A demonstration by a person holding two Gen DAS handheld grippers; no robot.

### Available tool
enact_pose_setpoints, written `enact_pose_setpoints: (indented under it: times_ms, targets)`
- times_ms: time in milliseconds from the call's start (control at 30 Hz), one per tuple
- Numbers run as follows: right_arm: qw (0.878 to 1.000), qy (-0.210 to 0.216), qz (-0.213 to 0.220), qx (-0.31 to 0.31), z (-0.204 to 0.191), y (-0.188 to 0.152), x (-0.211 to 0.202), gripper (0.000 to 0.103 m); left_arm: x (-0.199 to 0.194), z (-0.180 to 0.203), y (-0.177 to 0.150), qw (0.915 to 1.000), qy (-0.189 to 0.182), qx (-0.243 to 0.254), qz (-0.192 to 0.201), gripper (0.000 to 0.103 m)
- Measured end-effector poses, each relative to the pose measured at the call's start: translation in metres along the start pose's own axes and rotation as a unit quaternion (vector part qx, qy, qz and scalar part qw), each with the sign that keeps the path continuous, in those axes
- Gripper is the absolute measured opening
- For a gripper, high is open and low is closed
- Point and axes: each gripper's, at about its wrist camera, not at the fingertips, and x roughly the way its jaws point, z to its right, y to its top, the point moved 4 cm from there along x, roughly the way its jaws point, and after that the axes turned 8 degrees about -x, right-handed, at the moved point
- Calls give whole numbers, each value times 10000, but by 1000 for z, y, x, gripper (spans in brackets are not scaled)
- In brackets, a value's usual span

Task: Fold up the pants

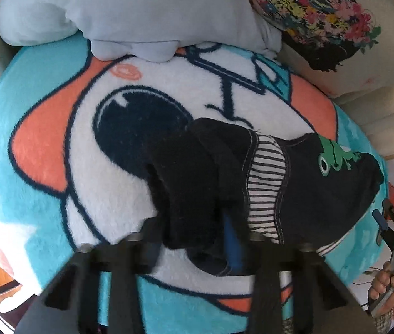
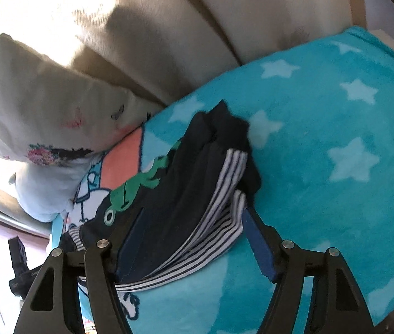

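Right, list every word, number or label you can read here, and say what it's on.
Nothing reads clearly.
On the blanket: dark letter-like outlines near the pale pillow, not legible as words.
On the right gripper: a small white marking on its body, too blurred to read.
On the pants: only a green frog, no lettering.

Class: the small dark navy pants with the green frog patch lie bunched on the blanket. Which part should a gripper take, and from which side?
Take the dark navy frog-patch pants by the striped waistband edge, from the open star-patterned blanket side: its layered edges stick out there, unobstructed.
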Motion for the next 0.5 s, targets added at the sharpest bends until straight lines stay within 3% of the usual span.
enact_pose_setpoints:
  times_ms: [133,167,233,300,367,500]
  targets:
    - [9994,-157,-258,-174,-10,-4,25,75,-2,-2,1,9999,-120,-70,-15,28]
    - [9991,-182,-308,-216,-11,-5,29,70,-2,-3,1,9999,-143,-91,-28,28]
    - [9988,-135,-412,-229,-14,-5,38,50,-3,-4,1,9998,-171,-124,-30,27]
    - [9985,-101,-504,-162,-14,-5,45,21,-5,-6,1,9996,-223,-170,-37,27]
    - [9987,-4,-489,-125,-15,-4,42,12,-7,-9,1,9992,-323,-245,-54,26]
    - [9992,122,-335,-185,-21,4,27,7,-16,-13,4,9967,-650,-471,-92,25]
